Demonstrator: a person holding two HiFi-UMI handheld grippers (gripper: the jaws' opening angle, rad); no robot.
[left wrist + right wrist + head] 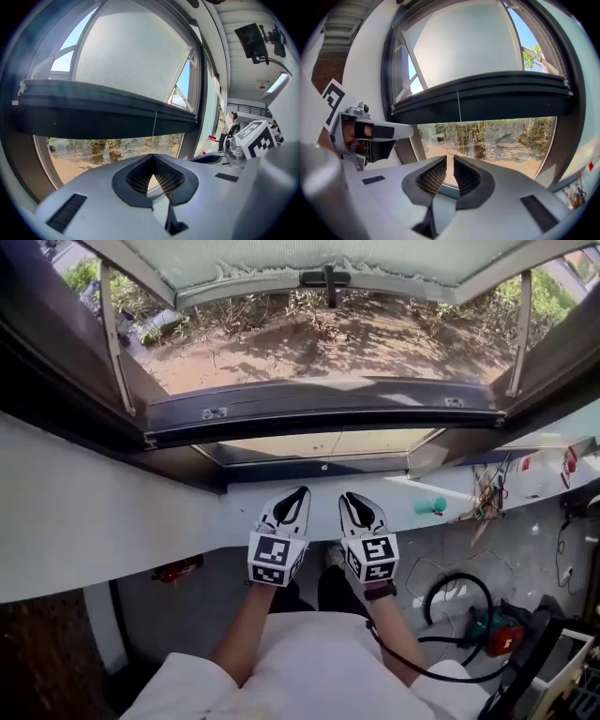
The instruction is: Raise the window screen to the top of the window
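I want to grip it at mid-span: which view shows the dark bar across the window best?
The head view: the dark bar shows end to end across the opening. Each gripper view sees it from below, slanting away toward one side, with a thin cord hanging down its face.

**A:** What sort of place is this looking like?

**B:** A bare workroom. A black hose point(450, 592) and a green-and-red power tool point(495, 632) are lying on a grey floor point(187, 615). Scraps point(487, 502) are sitting on the white sill point(94, 521). The window point(309, 442) is facing dry dirt point(375, 338).
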